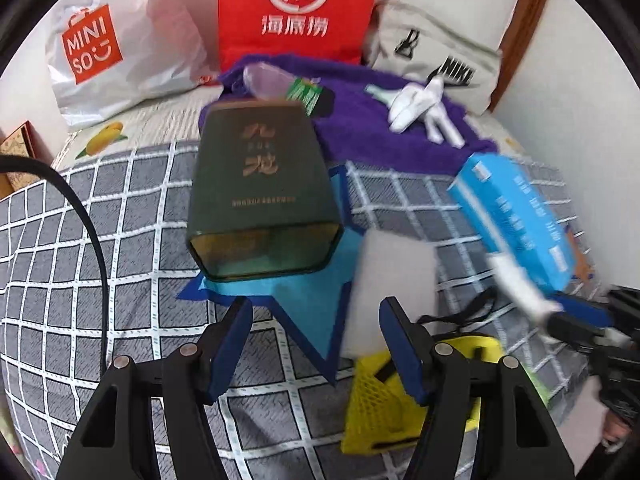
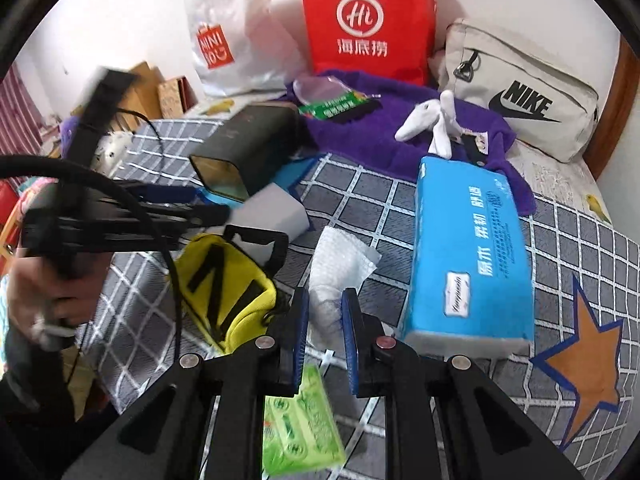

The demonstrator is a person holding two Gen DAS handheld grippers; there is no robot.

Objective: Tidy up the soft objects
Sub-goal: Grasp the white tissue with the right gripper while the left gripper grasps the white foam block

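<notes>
Here, nearest the right gripper (image 2: 325, 312), a crumpled white sheet of bubble wrap (image 2: 340, 264) lies on the grey bedspread with its white grid (image 2: 400, 208); its bunched lower end sits between the blue-padded jaws, which have drawn in close and pinch it. Under that gripper lies a light-green plastic pack with printed circles (image 2: 300, 428), blurred. To the wrap's left sits a yellow fabric pouch with black stripes and a black strap (image 2: 228, 292), and to its right, near but apart, a long blue packet of tissues with white lettering (image 2: 472, 256) lies lengthwise. The left gripper (image 1: 316, 344) hangs over the bedspread with its jaws released and nothing between them; just beyond its tips lie a white foam block (image 1: 394, 280) and a blue felt star (image 1: 308, 320). A dark green rectangular tin with gold characters (image 1: 264, 192) lies on its side on that star, its bottom facing the camera. An orange felt star edged in blue (image 2: 584, 376) lies at the right. Further back spreads a purple fleecy towel (image 1: 400, 136) carrying a white plush toy (image 1: 420, 108) and a clear packet with a green label (image 1: 288, 84). Against the wall stand a white plastic Miniso bag (image 1: 120, 52), a red paper bag with a white logo (image 1: 298, 8) and a pale grey Nike pouch (image 2: 520, 92).
</notes>
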